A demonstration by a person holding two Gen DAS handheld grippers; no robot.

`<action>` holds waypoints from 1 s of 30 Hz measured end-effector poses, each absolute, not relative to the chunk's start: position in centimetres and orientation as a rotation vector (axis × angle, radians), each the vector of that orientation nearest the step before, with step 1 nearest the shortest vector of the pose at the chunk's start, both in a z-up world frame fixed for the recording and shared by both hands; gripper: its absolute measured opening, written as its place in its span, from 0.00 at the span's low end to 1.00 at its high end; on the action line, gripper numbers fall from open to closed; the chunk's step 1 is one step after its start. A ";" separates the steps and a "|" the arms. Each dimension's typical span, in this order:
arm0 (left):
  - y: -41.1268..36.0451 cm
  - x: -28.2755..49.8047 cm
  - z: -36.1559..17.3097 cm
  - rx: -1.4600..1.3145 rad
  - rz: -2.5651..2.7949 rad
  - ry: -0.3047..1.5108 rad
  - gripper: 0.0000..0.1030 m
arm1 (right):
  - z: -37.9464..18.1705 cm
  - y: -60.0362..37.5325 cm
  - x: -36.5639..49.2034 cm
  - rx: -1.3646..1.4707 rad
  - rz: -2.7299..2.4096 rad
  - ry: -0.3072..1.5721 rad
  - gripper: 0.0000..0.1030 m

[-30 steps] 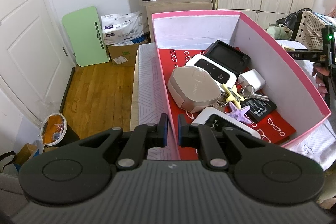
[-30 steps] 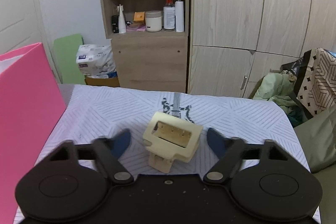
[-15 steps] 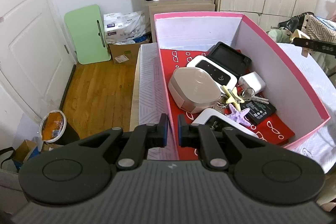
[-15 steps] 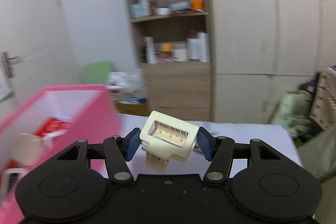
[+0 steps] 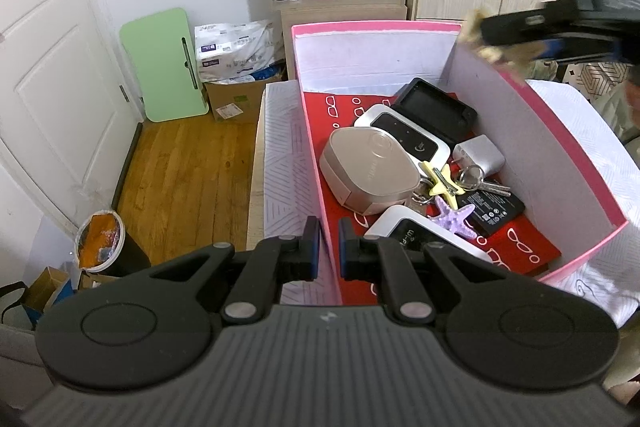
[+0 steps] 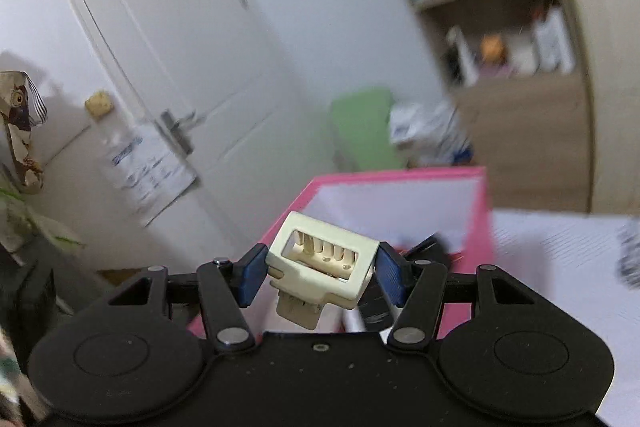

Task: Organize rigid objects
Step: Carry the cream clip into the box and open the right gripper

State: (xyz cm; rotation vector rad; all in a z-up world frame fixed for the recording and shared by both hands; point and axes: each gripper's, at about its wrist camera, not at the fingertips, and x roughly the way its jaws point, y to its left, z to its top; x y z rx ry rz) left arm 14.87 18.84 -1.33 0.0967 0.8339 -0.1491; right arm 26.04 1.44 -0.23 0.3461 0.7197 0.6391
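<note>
At the bottom centre of the left wrist view, the left claw (image 5: 324,254) pinches the near wall of the pink box (image 5: 568,131), its pads narrow on either side of that wall. Beyond it, the box holds a beige case (image 5: 368,169), keys (image 5: 478,181) and a purple starfish (image 5: 454,217). In the right wrist view, the right claw (image 6: 320,273) grips a cream plastic connector (image 6: 322,257), tilted, in front of the box's rim at frame centre.

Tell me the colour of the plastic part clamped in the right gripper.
Cream, off-white. The plastic part shows best in the right wrist view, held between the blue pads of the right gripper.
</note>
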 end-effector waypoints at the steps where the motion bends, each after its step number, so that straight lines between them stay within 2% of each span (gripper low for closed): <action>1: 18.8 14.9 -1.3 0.097 -0.149 0.834 0.08 | -0.4 2.3 26.9 0.337 0.638 0.760 0.62; 7: 18.9 14.9 -1.3 0.090 -0.152 0.836 0.08 | -1.3 7.5 30.3 0.199 0.620 0.850 0.62; 11: 19.2 15.3 -1.1 0.064 -0.152 0.844 0.08 | -1.5 10.3 30.9 0.004 0.558 0.823 0.62; 16: 19.0 15.3 -1.1 0.065 -0.144 0.840 0.08 | -1.7 11.7 31.8 -0.097 0.546 0.798 0.64; 22: 18.9 15.2 -1.2 0.081 -0.145 0.833 0.08 | -0.5 9.6 30.9 -0.005 0.556 0.763 0.66; 30: 19.0 15.2 -1.3 0.071 -0.143 0.824 0.08 | 2.2 4.5 24.4 0.083 0.520 0.662 0.66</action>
